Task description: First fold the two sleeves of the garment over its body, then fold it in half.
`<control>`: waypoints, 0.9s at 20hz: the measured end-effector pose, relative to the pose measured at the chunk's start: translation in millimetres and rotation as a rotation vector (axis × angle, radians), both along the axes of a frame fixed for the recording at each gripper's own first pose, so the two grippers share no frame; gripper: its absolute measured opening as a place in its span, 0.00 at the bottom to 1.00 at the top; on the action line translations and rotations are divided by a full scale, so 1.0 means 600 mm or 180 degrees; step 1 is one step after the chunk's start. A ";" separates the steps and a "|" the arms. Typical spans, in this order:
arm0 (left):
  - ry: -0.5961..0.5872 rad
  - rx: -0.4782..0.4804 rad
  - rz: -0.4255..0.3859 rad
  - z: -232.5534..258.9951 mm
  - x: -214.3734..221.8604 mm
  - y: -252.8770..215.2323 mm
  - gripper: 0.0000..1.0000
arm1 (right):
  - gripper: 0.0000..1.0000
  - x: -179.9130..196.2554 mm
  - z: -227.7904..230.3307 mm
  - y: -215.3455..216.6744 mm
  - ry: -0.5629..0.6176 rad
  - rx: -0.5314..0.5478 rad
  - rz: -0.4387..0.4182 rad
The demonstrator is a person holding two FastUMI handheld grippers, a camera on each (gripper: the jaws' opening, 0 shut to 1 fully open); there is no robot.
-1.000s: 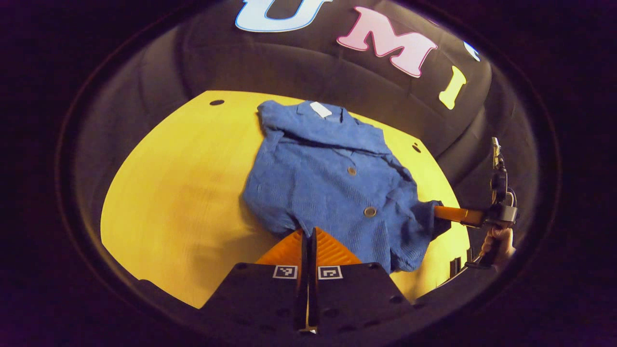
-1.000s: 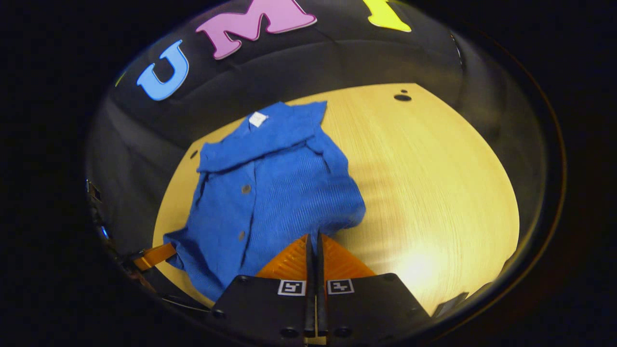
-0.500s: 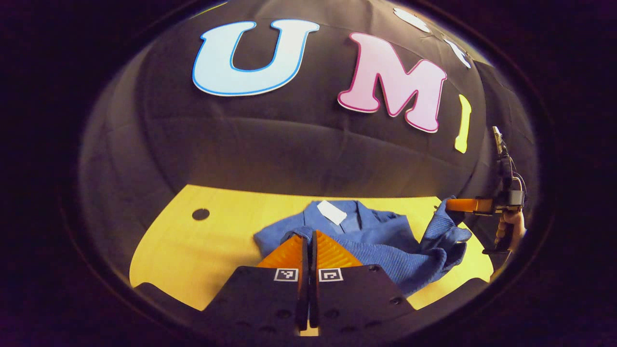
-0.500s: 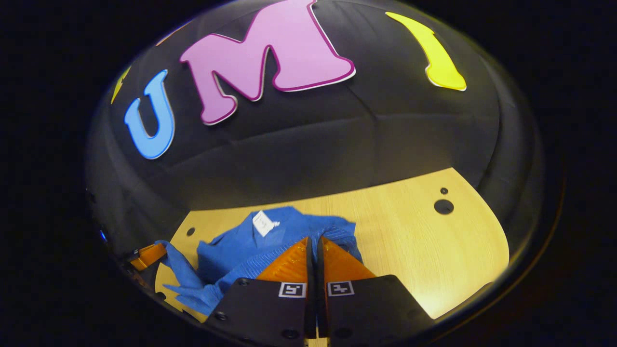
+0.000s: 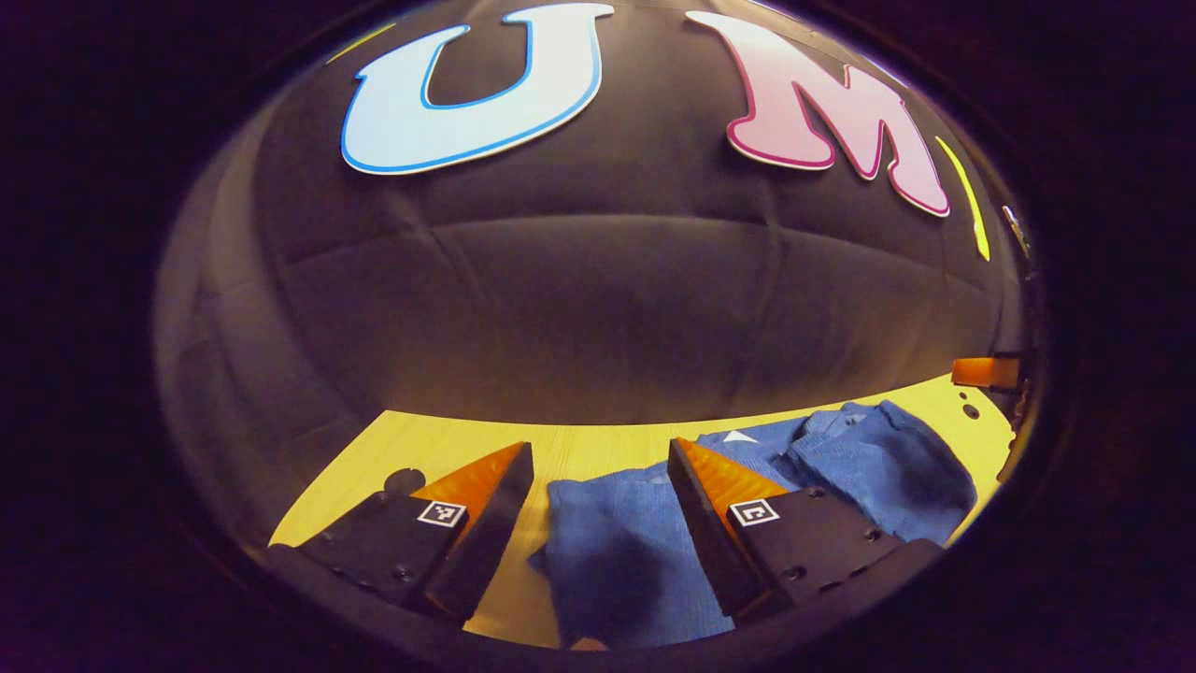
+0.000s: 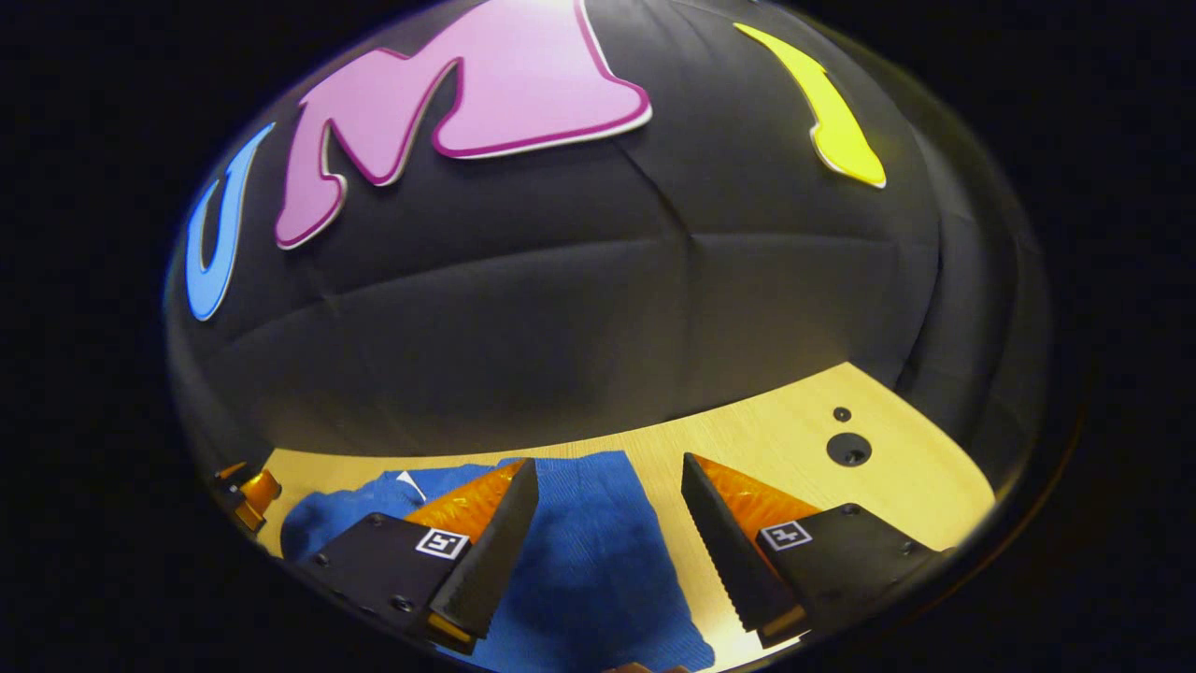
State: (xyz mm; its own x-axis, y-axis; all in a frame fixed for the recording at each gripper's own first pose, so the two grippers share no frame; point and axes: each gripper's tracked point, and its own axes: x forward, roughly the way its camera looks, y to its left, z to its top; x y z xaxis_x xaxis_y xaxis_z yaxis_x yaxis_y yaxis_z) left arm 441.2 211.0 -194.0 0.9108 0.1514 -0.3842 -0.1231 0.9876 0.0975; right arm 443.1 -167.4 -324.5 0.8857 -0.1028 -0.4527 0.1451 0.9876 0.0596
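Both grippers, left [image 5: 598,486] and right [image 6: 607,509], have jaws apart, holding nothing. Garment [image 6: 598,561] lies bunched on table [image 6: 794,421] under both. Judged: half-fold just laid. Next: you lift clear w/o snagging cloth, check edges.

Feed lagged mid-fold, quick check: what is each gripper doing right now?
Left gripper: open, holding nothing, blue garment lying between its fingers.
Right gripper: open, holding nothing, over the garment on the table.

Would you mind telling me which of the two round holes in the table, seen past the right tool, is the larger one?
The nearer hole, closer to the right tool; the smaller hole sits just beyond it.
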 end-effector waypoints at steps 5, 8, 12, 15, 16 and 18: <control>-0.0466 -0.0050 -0.0157 0.119 -0.108 -0.073 0.84 | 0.98 -0.084 0.126 0.028 -0.0480 -0.0363 0.0155; -0.0752 -0.0087 -0.0276 0.201 -0.202 -0.109 0.84 | 0.97 -0.165 0.192 0.063 -0.0680 -0.0352 0.0185; -0.1327 0.0076 -0.0461 0.330 -0.336 -0.153 0.83 | 0.97 -0.306 0.287 0.112 -0.0852 -0.0364 0.0271; -0.1439 0.0076 -0.0509 0.376 -0.471 -0.181 0.82 | 0.96 -0.423 0.371 0.153 -0.1094 -0.0348 0.0335; -0.1417 0.0065 -0.0465 0.384 -0.513 -0.181 0.82 | 0.84 -0.461 0.386 0.160 -0.1121 -0.0312 0.0318; -0.1360 -0.0019 -0.0513 0.385 -0.596 -0.202 0.82 | 0.96 -0.548 0.412 0.178 -0.1163 -0.0229 0.0305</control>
